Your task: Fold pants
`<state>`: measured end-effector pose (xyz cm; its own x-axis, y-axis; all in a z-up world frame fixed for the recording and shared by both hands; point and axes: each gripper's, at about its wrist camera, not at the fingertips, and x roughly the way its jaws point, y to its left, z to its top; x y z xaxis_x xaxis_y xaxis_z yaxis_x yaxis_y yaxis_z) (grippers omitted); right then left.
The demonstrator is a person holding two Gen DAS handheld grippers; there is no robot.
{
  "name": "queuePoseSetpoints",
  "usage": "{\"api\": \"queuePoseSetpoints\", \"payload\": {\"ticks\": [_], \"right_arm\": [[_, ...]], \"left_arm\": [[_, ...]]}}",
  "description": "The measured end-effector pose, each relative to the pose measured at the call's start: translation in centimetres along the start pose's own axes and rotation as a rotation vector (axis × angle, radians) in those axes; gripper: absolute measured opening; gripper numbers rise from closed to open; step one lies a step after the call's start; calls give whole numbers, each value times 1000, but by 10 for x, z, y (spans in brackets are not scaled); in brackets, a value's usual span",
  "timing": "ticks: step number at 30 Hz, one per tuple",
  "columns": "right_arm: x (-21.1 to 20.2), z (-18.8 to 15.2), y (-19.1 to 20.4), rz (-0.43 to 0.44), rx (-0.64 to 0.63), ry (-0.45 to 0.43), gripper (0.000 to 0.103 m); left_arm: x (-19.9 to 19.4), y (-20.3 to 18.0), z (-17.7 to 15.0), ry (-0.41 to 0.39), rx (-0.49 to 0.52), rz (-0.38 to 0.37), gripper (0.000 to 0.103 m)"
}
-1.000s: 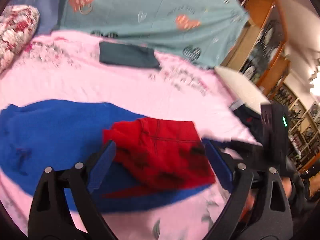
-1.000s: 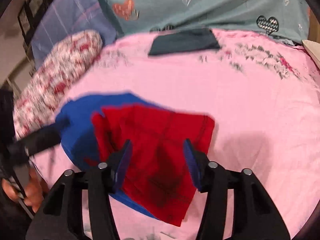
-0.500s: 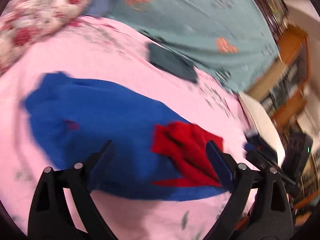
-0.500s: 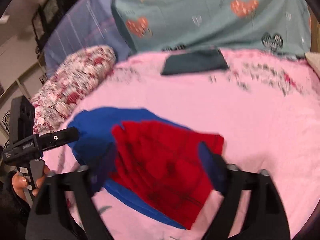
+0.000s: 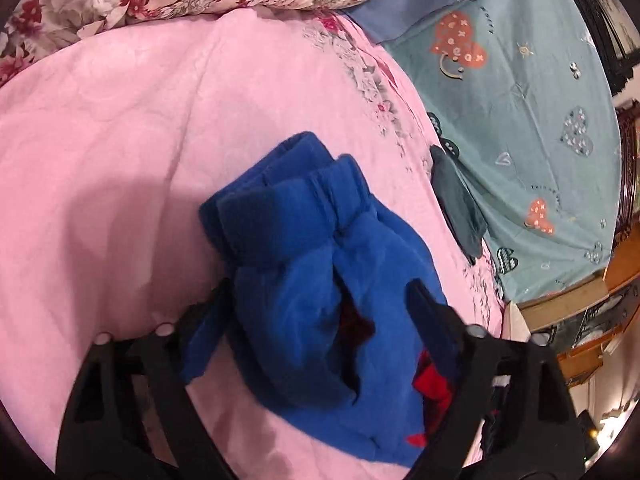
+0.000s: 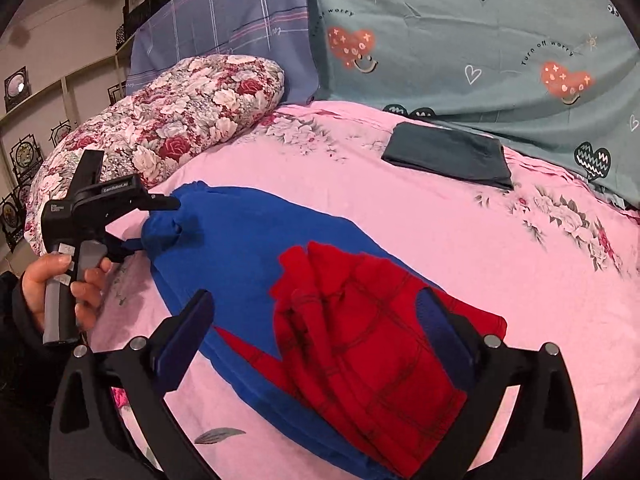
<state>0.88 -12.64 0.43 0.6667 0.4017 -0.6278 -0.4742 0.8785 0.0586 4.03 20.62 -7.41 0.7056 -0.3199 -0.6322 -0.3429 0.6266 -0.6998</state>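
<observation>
My left gripper [image 6: 160, 220] grips the pants [image 6: 256, 264] by their far end from the pillow [image 6: 168, 120] side; my right gripper [image 6: 316, 334] hangs open over the red cloth [image 6: 360, 344] (loose folds), which may slide off when I lift.

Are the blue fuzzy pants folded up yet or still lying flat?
Partly folded. The blue fleece pants lie doubled lengthwise on the pink bedsheet, with the red webbed part lying on top.
</observation>
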Motion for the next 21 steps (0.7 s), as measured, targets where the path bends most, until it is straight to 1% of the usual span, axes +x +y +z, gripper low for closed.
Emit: {"api": "queuePoseSetpoints", "payload": {"ticks": [1,2,3,4,7,9,11,13,15,16,17,18,19,20,21], "right_arm": [[3,0,-1,4,1,10,94],[6,1,-1,9,0,20,92],[8,2,-1,11,-4,30,88],[10,3,0,13,-9,40,85],[15,5,-2,7,-10,52,85],[14,4,-7,-6,3,46,85],[7,1,-17,-26,27,32,85],[-3,-3,-34,-56,62,8,85],[-18,-9,-55,-93,113,-17,85],[-25,-12,-66,-113,138,-29,85],[-35,-17,-79,-137,170,-45,85],[-44,-21,-89,-157,197,-57,85],[-52,-26,-100,-175,228,-68,85],[-62,-32,-112,-189,267,-81,85],[-70,-38,-122,-199,299,-91,85]], "left_arm": [[3,2,2,10,-10,8,42],[5,6,3,26,-14,8,28],[7,10,4,46,-20,-8,16],[8,11,3,46,-15,-8,15],[3,10,2,26,-8,-36,11],[-2,1,1,4,31,-45,10],[-11,-15,-3,-27,94,-44,9],[-26,-49,-14,-72,223,-48,9],[-39,-93,-33,-118,381,-51,8],[-43,-117,-45,-126,458,-63,8],[-44,-133,-54,-126,508,-73,8],[-44,-159,-72,-112,592,-92,8],[-40,-184,-93,-87,675,-113,8],[-37,-198,-107,-69,724,-125,8],[-28,-219,-134,-27,809,-137,8]]}}
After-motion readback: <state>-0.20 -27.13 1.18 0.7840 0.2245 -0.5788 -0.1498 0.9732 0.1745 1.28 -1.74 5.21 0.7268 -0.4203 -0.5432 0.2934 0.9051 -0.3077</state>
